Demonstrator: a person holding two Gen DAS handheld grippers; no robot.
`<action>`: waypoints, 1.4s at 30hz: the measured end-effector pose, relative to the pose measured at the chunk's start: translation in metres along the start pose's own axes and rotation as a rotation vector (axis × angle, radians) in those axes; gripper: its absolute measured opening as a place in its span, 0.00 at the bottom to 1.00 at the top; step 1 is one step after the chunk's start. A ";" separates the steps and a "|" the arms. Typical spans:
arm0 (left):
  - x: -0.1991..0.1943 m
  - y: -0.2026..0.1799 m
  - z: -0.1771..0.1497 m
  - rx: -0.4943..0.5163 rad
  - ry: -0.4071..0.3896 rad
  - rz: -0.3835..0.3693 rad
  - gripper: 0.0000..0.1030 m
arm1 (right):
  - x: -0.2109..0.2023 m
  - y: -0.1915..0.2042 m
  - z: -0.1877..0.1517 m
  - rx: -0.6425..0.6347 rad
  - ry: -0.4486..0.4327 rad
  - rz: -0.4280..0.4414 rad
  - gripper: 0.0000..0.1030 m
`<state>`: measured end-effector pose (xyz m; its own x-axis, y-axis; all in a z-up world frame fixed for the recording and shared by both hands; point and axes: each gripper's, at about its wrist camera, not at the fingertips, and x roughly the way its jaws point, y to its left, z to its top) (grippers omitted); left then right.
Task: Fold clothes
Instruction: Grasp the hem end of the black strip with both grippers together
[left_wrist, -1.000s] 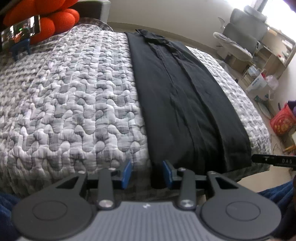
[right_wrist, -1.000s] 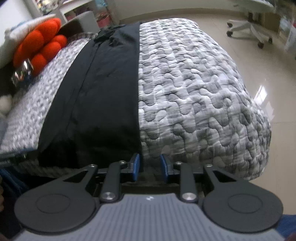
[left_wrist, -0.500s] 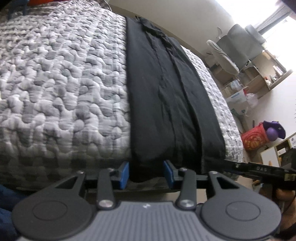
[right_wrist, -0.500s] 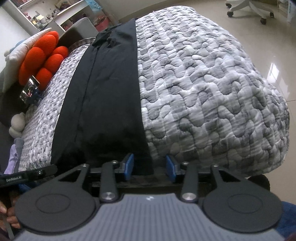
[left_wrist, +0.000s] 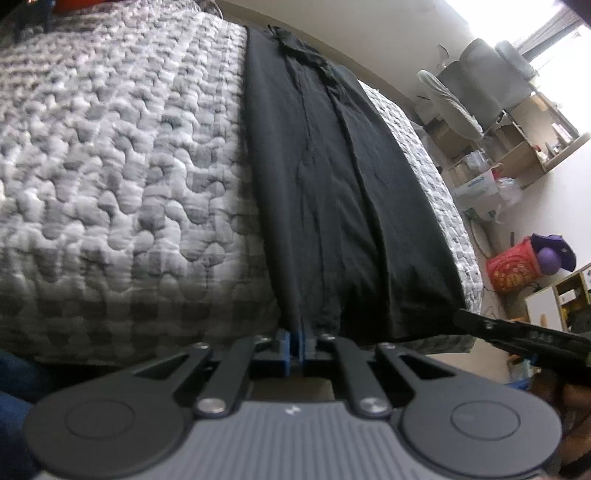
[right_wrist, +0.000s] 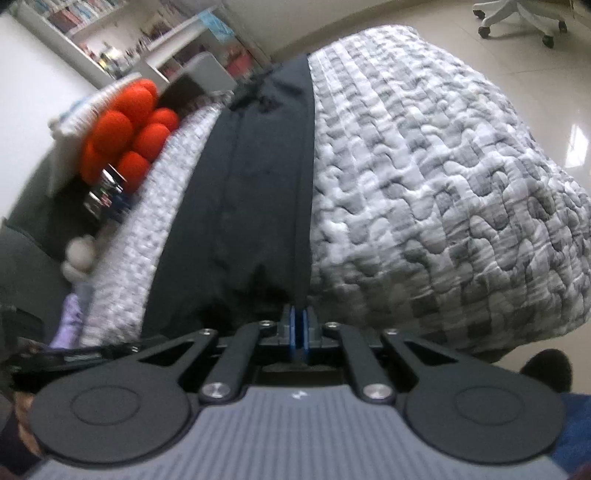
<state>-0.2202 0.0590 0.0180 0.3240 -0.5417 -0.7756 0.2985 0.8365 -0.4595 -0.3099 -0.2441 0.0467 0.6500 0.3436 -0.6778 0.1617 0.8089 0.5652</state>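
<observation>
**Ana:** Left gripper (left_wrist: 295, 345) first: its blue pads are pressed together on the near hem of the black garment (left_wrist: 332, 192), close to that hem's left corner. The right gripper (right_wrist: 298, 332) is clamped the same way on the hem's right corner.

**Ben:** And where does the cloth run from there?

**Ana:** Straight out toward 12 o'clock from both grippers. It lies as a long narrow strip on the grey quilt (left_wrist: 122, 177), long axis pointing away from the person, side parts lapped in along its length, collar end at the far side of the bed.

**Ben:** So which hand is nearer?

**Ana:** Neither; both sit at the near end, level with each other. I judge the near hem would have to travel along that long axis toward 12 o'clock, both hands together, to halve the length.

**Ben:** Anything beyond?

**Ana:** An orange cushion (right_wrist: 125, 136) around 10 o'clock in the right view.
</observation>
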 end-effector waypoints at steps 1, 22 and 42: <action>-0.003 -0.002 0.001 0.002 -0.003 0.005 0.03 | -0.004 0.000 -0.001 0.006 -0.008 0.004 0.05; -0.088 -0.028 -0.052 0.069 0.052 0.015 0.03 | -0.095 0.021 -0.054 0.080 -0.037 0.083 0.05; -0.102 -0.029 0.004 -0.071 -0.019 -0.030 0.03 | -0.094 0.032 -0.003 0.137 -0.131 0.190 0.06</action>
<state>-0.2582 0.0900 0.1124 0.3330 -0.5678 -0.7528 0.2444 0.8231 -0.5127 -0.3678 -0.2488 0.1274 0.7677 0.4108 -0.4919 0.1207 0.6611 0.7406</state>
